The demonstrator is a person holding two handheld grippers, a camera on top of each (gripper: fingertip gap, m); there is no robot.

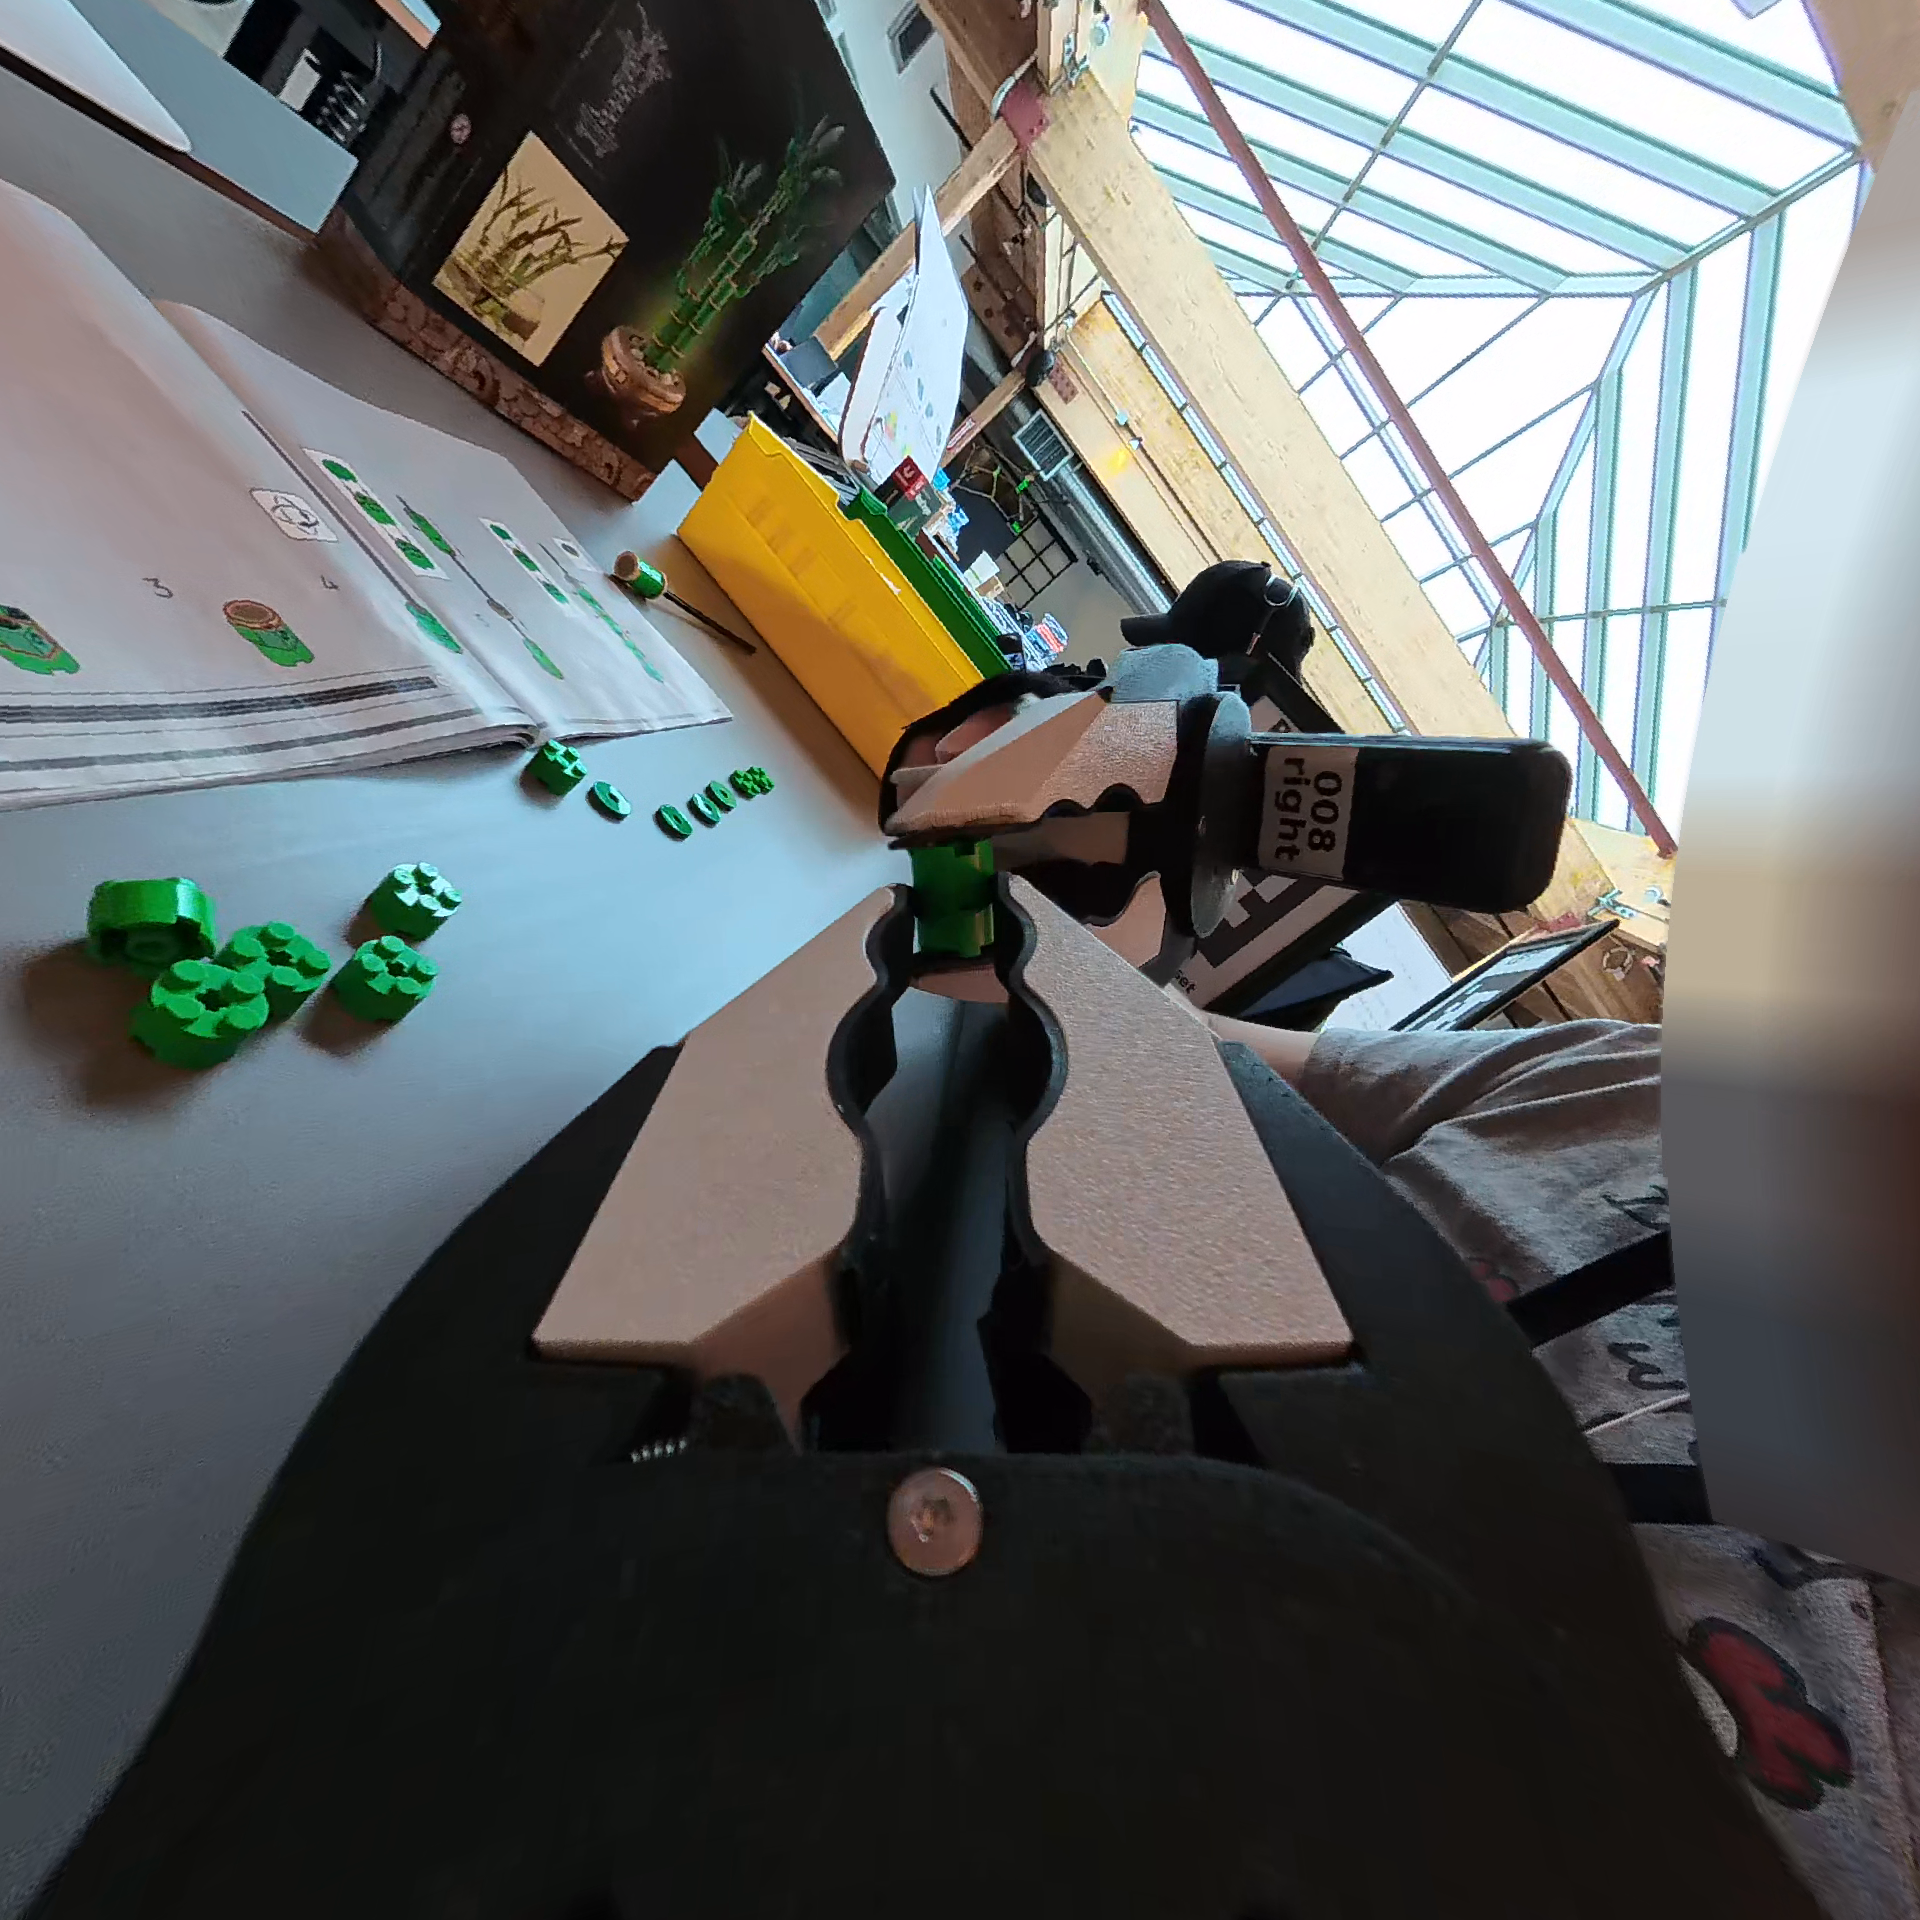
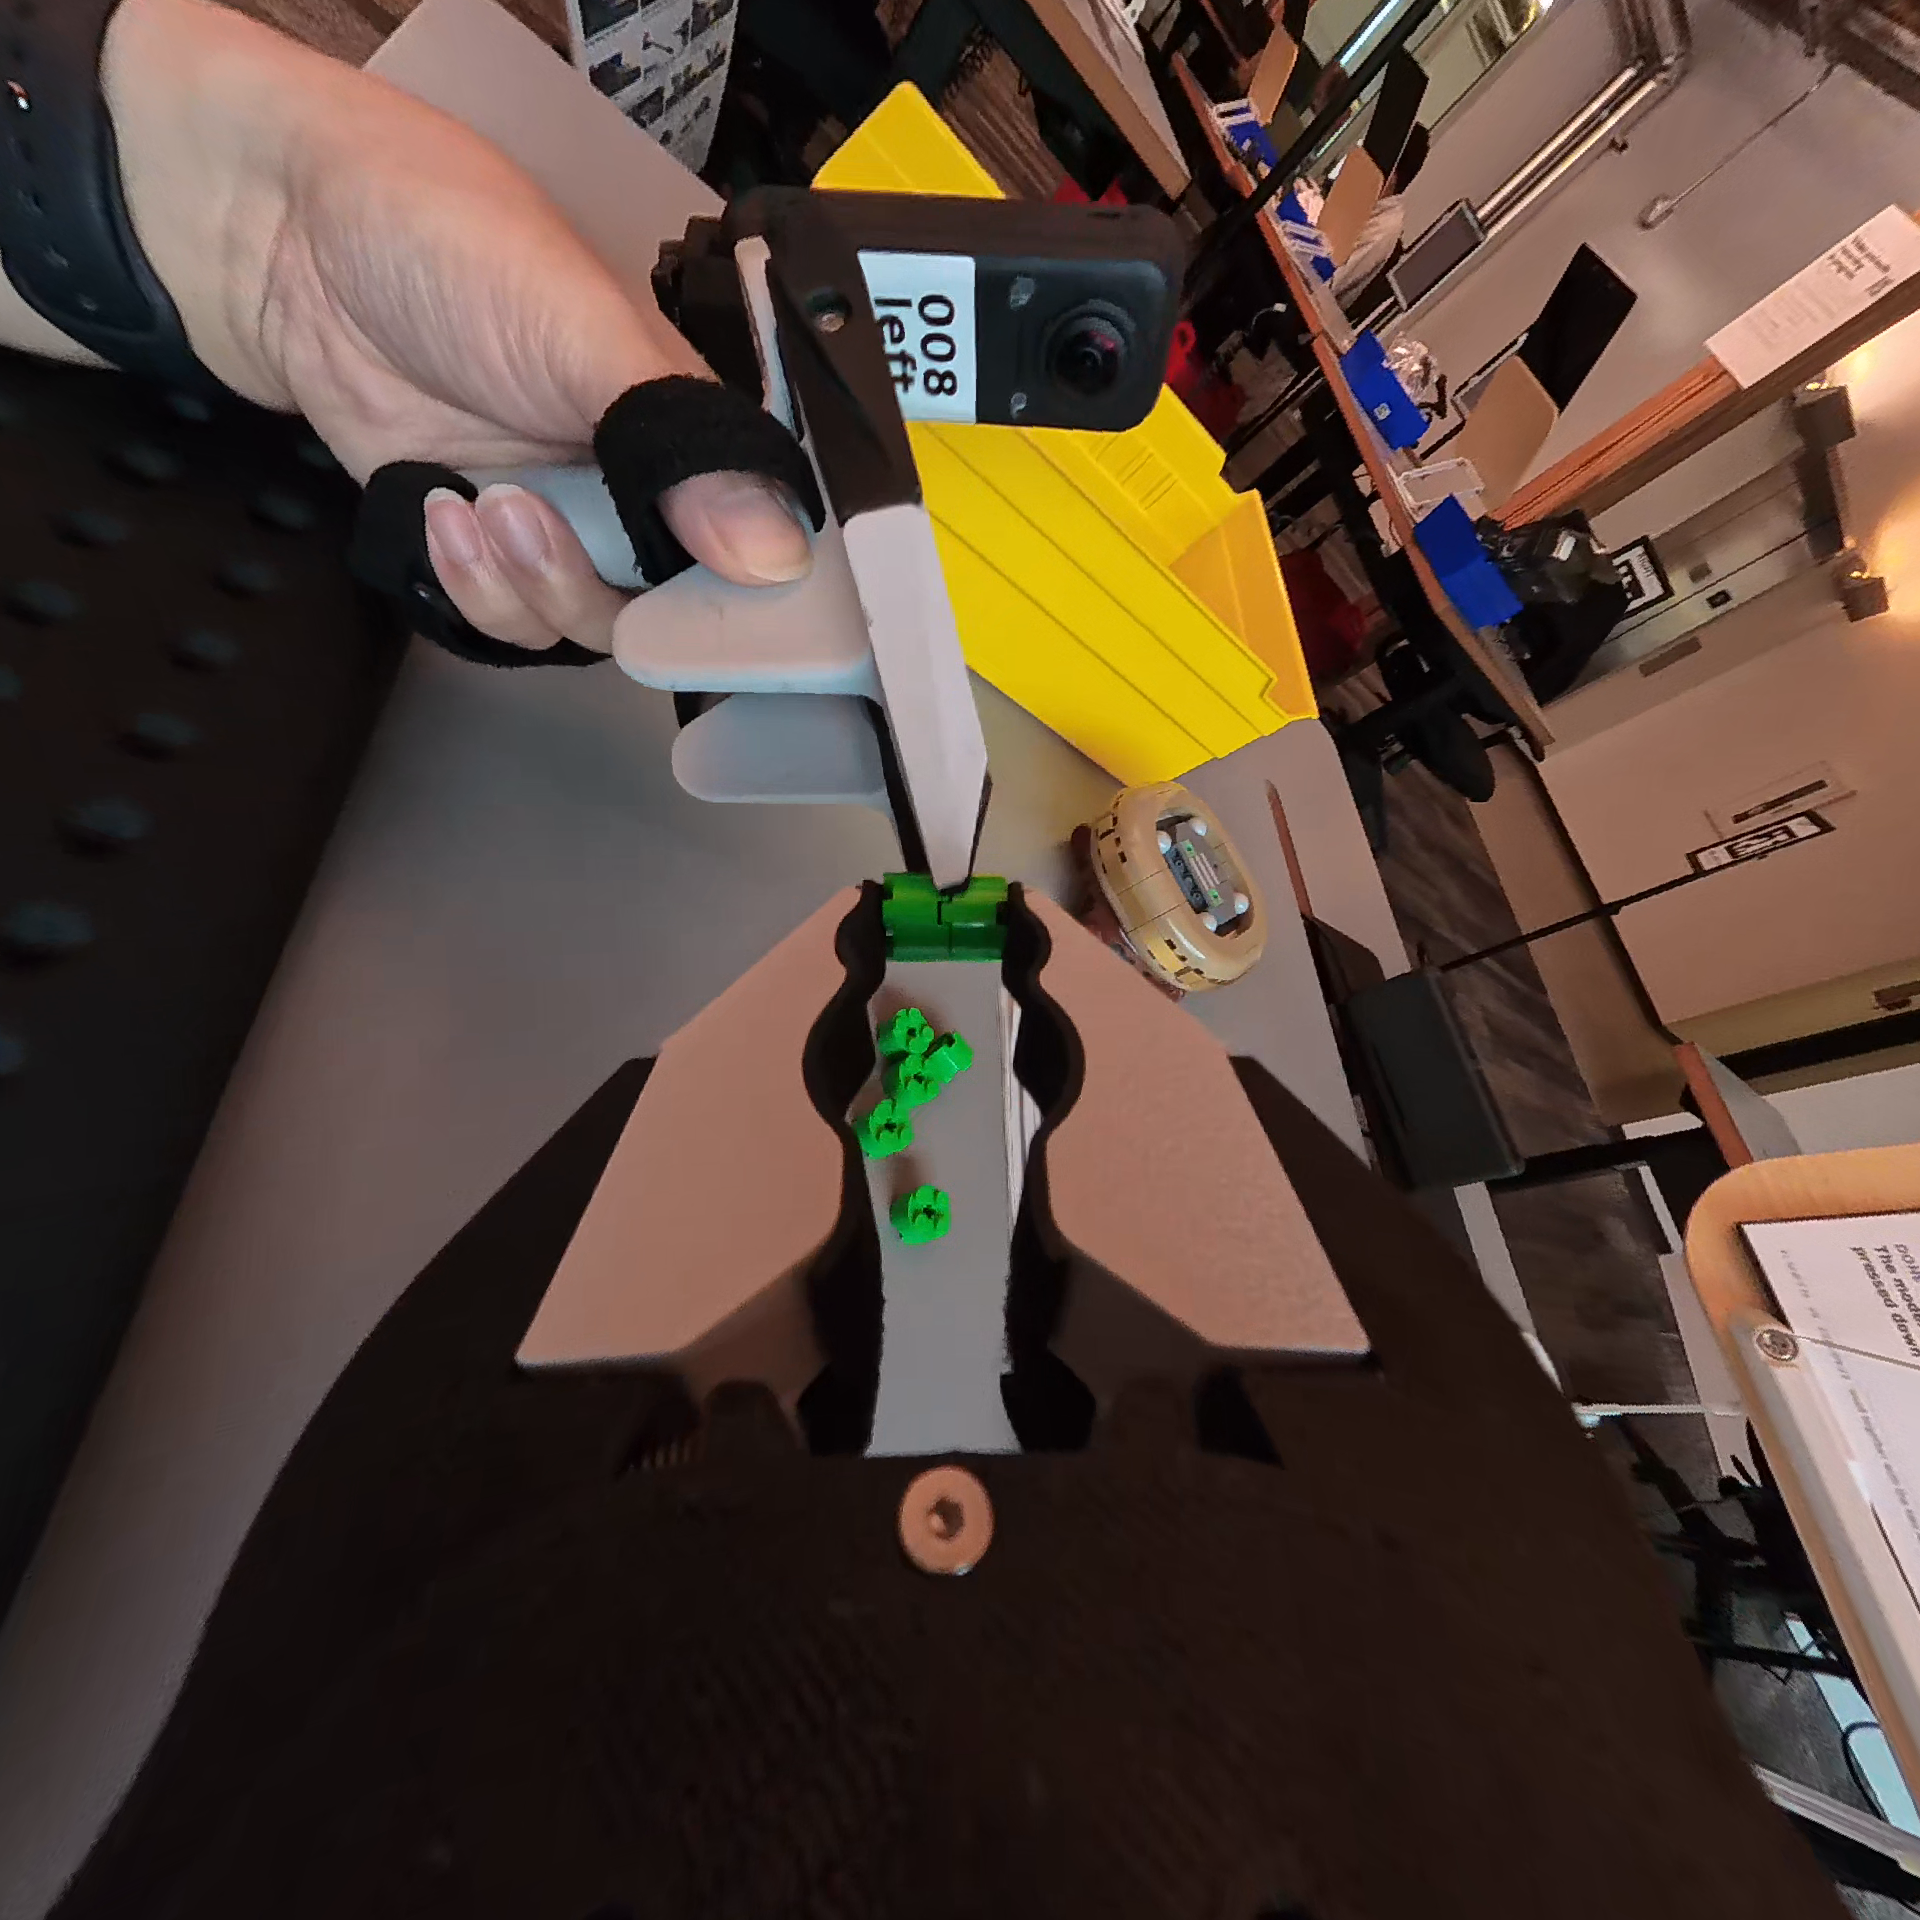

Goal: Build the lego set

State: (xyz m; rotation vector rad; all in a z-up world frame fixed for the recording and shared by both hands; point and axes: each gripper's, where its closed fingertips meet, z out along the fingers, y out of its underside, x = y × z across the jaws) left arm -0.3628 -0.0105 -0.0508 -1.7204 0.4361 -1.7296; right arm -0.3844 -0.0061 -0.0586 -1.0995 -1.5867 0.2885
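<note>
Mid-join: left gripper (image 1: 951, 940) and right gripper (image 2: 943, 920) both clamped on green stack (image 1: 951, 904); next, firm straight squeeze together.

Left tool (image 1: 951, 914): tan fingers, black body, silver screw. Right tool (image 2: 945, 920): same tan and black scheme. Stacked piece (image 1: 951, 899) between tools: bright green. Loose round bricks (image 1: 234, 971): bright green, on grey desk (image 1: 312, 1195). Small flat pieces (image 1: 675, 805): darker green. Bin (image 1: 821, 613): yellow, green bin edge behind. Box (image 1: 613, 229): black, green plant picture, brown patterned edge. Booklet (image 1: 260, 623): white pages, green diagrams. Round base (image 2: 1174, 899): tan, grey centre. Hand (image 2: 416, 343): black finger straps, dark wristband.
</note>
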